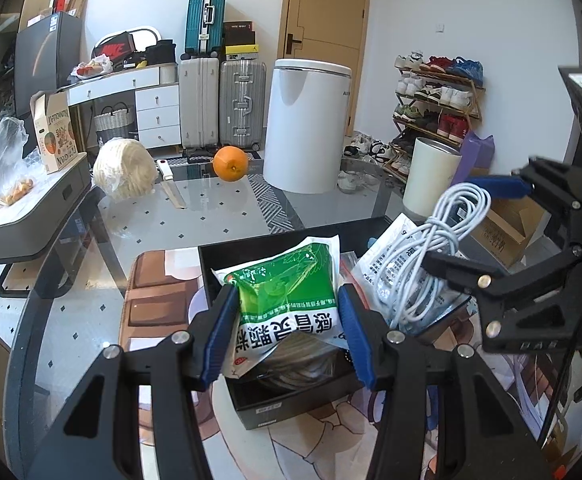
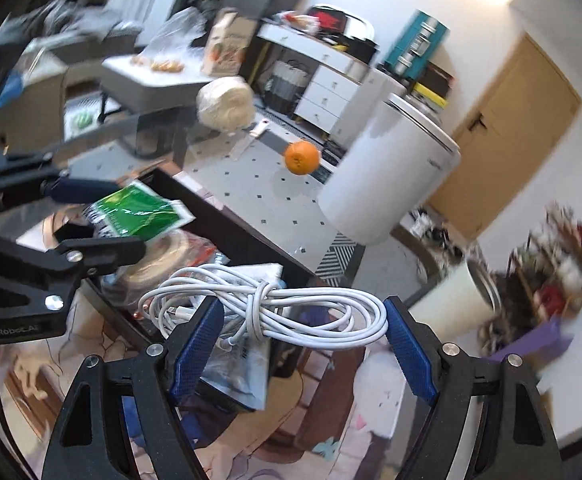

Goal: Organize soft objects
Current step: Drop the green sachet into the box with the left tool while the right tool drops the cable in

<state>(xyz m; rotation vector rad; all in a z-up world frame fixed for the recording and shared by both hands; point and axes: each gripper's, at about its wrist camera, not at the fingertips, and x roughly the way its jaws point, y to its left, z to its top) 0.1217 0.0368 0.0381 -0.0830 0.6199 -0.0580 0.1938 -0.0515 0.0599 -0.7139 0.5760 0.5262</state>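
Observation:
My left gripper (image 1: 287, 328) is shut on a green and white medicine pouch (image 1: 287, 284) and holds it over the open black box (image 1: 291, 408). My right gripper (image 2: 303, 336) is shut on a coiled white cable (image 2: 267, 308), with a clear plastic packet (image 2: 243, 376) hanging just below it. The right gripper (image 1: 487, 228) and its cable (image 1: 423, 256) show at the right of the left wrist view. The left gripper (image 2: 91, 216) with the pouch (image 2: 135, 216) shows at the left of the right wrist view. A coil of beige cord (image 1: 299, 364) lies in the box.
On the glass table (image 1: 195, 220) stand an orange (image 1: 231, 163), a cream yarn ball (image 1: 125, 172), a knife (image 1: 171, 184), a white bin (image 1: 305, 124) and a white cylinder (image 1: 431, 176). A brown pad (image 1: 155, 300) lies left of the box.

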